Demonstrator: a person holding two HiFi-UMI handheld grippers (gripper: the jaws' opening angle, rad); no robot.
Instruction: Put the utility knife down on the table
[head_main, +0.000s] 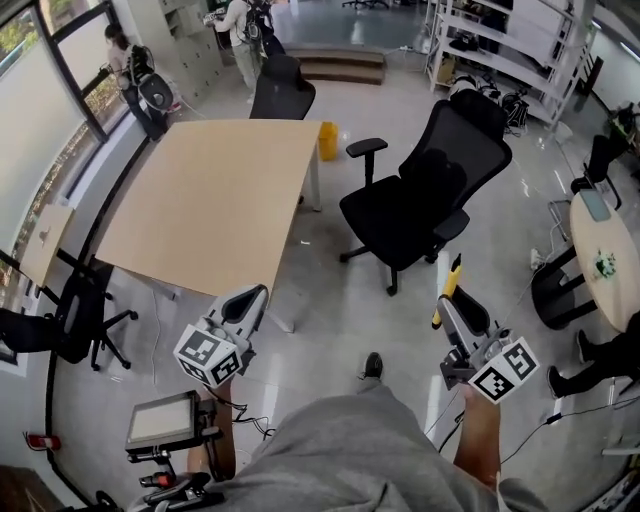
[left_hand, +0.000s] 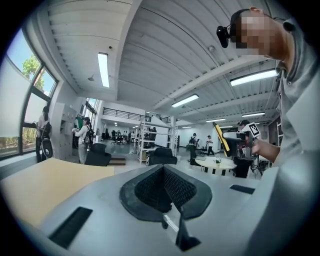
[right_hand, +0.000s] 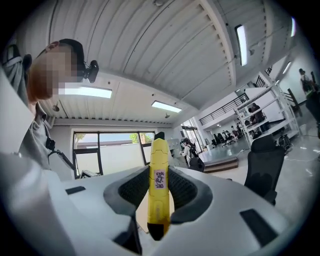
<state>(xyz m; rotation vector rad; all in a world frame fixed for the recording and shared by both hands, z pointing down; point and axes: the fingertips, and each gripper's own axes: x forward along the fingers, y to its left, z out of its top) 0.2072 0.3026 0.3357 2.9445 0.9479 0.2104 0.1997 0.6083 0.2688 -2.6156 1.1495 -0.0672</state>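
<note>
Your right gripper (head_main: 455, 312) clamps the knife (right_hand: 159, 175) by its rear half — probably light, stiff, slick; left gripper (head_main: 246, 303) closed, empty.

The utility knife (right_hand: 159, 192) is smooth, glossy yellow plastic. The right gripper (right_hand: 159, 177) has a matt grey plastic shell, its jaws lined with black textured pads (right_hand: 131, 188). At eleven o'clock the desk (head_main: 215, 190) top looks like matt pale wood.

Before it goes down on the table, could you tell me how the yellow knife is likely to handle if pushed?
The knife looks rigid: it stands straight from the jaws of the right gripper without sagging. Its flattish body probably won't roll on the table. The smooth yellow shell may slide easily.
</note>
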